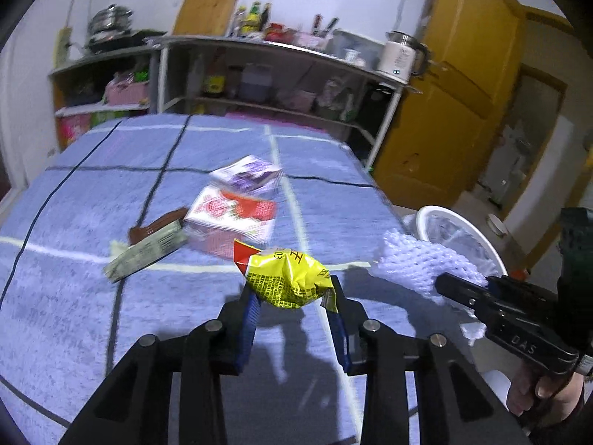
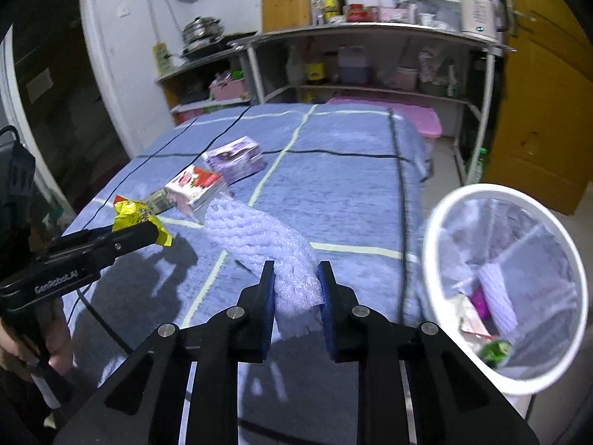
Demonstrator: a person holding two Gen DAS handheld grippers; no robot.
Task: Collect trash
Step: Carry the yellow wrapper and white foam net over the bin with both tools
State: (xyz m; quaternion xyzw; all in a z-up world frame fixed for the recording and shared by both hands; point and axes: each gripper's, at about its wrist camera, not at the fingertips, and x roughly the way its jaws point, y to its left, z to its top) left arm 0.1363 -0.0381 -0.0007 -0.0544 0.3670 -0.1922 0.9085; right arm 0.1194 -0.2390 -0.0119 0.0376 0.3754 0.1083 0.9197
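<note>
Trash in both tongs, lifted above the blue checked tablecloth (image 1: 74, 193). My left gripper (image 1: 294, 296) is clamped on a crumpled yellow-and-red snack wrapper (image 1: 287, 278); my right gripper (image 2: 296, 289) pinches a pale lilac foam mesh sleeve (image 2: 259, 237) between its blue pads. On the cloth beyond — a red-and-white carton (image 1: 231, 213), a purple-and-white carton (image 1: 246, 176), and a flat brown-and-grey packet (image 1: 148, 244). White round bin (image 2: 437, 222) with clear liner beside the table's right edge — scraps already inside.
</note>
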